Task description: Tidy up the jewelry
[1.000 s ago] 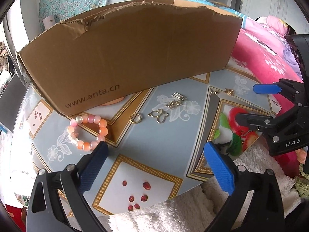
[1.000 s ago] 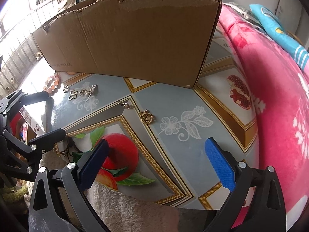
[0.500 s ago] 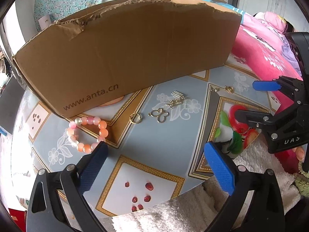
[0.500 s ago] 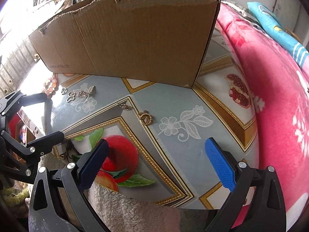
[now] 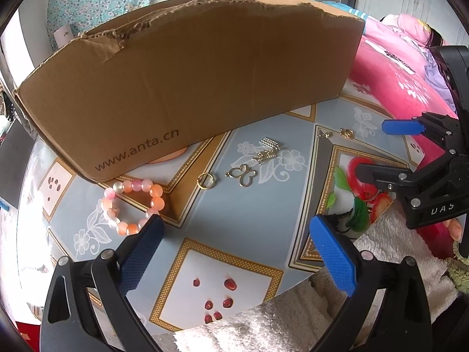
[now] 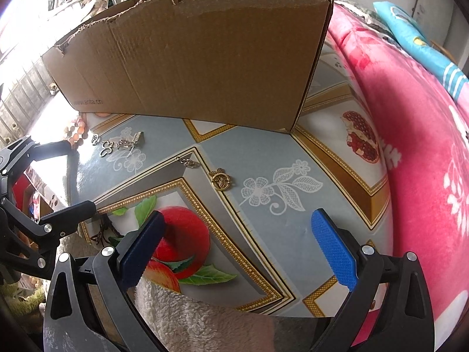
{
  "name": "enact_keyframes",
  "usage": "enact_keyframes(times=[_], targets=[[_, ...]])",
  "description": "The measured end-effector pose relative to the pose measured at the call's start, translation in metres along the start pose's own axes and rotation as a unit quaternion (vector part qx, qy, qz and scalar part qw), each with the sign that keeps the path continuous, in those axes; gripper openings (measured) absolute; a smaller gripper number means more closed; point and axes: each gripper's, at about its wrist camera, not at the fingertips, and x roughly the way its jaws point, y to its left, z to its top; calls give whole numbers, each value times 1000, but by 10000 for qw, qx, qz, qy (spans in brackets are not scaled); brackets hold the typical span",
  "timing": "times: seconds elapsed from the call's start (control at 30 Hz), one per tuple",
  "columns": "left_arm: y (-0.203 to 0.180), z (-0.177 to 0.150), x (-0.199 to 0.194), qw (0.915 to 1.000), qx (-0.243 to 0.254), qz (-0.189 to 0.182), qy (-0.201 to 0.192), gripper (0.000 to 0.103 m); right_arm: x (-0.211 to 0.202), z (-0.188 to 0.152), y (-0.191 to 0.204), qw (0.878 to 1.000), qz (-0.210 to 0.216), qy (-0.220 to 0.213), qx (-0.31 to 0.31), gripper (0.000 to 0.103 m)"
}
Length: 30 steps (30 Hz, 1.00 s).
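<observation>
Jewelry lies on the patterned table in front of a cardboard box. A pink and orange bead bracelet sits at the left, just ahead of my left gripper's left finger. A gold ring, a butterfly charm and silver clasps lie in the middle. A gold round pendant and a small chain piece lie ahead of my right gripper. My left gripper is open and empty. My right gripper is open and empty too; it also shows in the left wrist view.
The cardboard box stands along the table's far side. A pink floral blanket lies to the right of the table. A white fluffy towel hangs at the near table edge.
Both grippers have crept slightly forward and lower toward the table; the jewelry has not moved. Both stay open.
</observation>
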Motion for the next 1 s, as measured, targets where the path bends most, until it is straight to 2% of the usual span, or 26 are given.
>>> enact_keyframes(times=[1.0], targets=[[1,2,1,10000,-14,26,62,98,-3,-3,1,9999,-39,-53,92,95]])
